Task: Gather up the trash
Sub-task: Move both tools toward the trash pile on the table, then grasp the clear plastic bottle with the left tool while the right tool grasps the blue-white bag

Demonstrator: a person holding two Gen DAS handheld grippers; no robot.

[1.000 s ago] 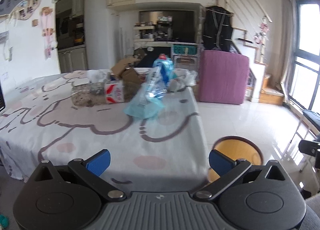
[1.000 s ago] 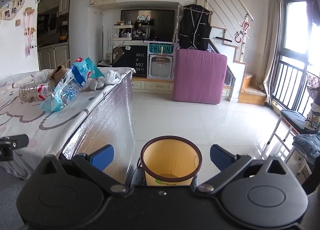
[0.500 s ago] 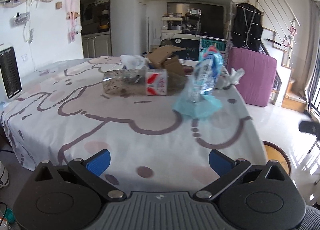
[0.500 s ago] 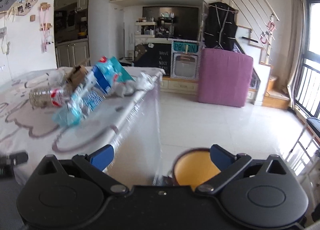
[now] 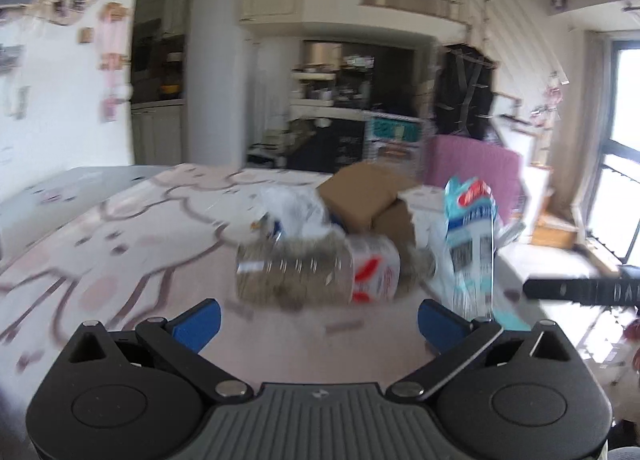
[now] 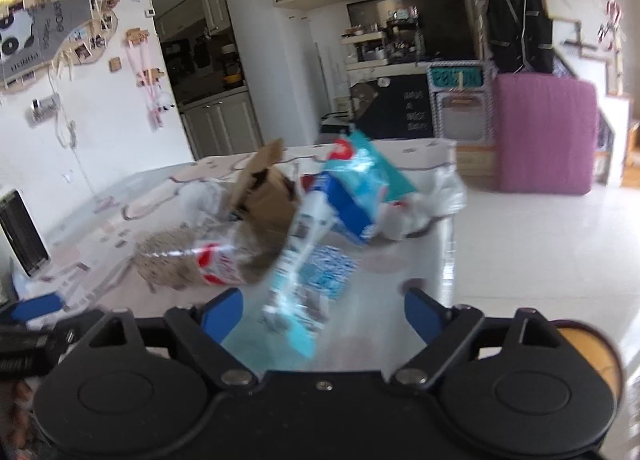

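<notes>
Trash sits heaped on the tabletop (image 5: 120, 244): a clear bottle (image 5: 316, 272) lying beside a cardboard box (image 5: 368, 196). Left gripper (image 5: 318, 320) jaws stand open and empty before the bottle. Right gripper (image 6: 322, 314) jaws are closing around a blue wrapper (image 6: 304, 260), not yet pressing it

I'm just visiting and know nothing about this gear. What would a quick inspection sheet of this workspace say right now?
Surface: table under a cloth with a pink cartoon print.
Job's things: plastic bottle with a red and white label lying on its side; blue and white wrapper; cardboard box; crumpled white plastic; yellow bin on the floor beside the table.
Clutter: nothing seen beyond the trash pile.
Grippers: left gripper has open jaws, nothing between them; right gripper has jaws closing, with the wrapper showing between them but not pressed.
Cables: white cord hanging on the wall.
Surroundings: purple upright mattress, kitchen cabinets, staircase; picture blurred.
</notes>
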